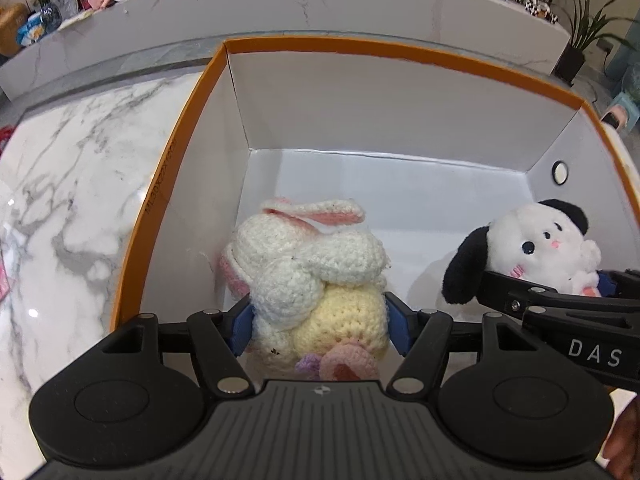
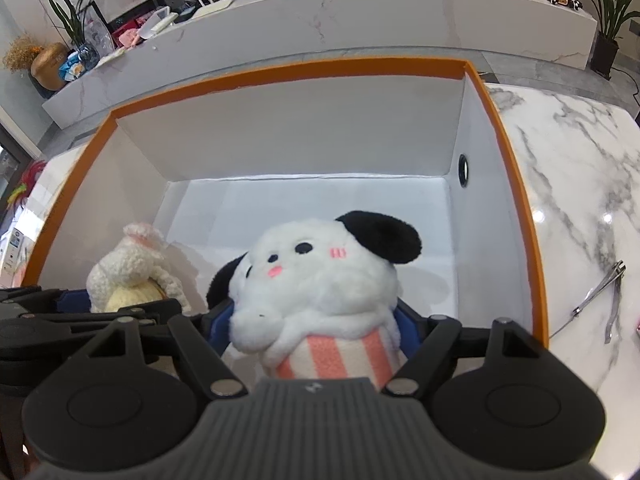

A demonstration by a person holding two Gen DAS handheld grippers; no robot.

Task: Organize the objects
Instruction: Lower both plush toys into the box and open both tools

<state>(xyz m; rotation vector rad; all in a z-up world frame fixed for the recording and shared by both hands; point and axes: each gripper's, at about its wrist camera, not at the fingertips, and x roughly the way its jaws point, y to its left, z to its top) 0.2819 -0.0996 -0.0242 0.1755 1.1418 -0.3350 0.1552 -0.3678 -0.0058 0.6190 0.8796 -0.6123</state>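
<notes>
An open orange-rimmed box (image 1: 208,72) with white inside walls stands on the marble table; it also shows in the right wrist view (image 2: 520,184). My left gripper (image 1: 320,326) is shut on a crocheted white and yellow rabbit (image 1: 316,276), held over the box's left side. My right gripper (image 2: 314,332) is shut on a white plush dog (image 2: 320,280) with black ears and a pink-striped body, held over the box's right side. The dog (image 1: 536,248) and right gripper show at the right of the left wrist view. The rabbit (image 2: 132,276) shows at the left of the right wrist view.
The marble table (image 1: 60,200) runs left of the box and right of it (image 2: 580,200). Nail clippers and metal tweezers (image 2: 600,300) lie on the table right of the box. A long marble counter (image 2: 360,12) with plants and clutter stands behind.
</notes>
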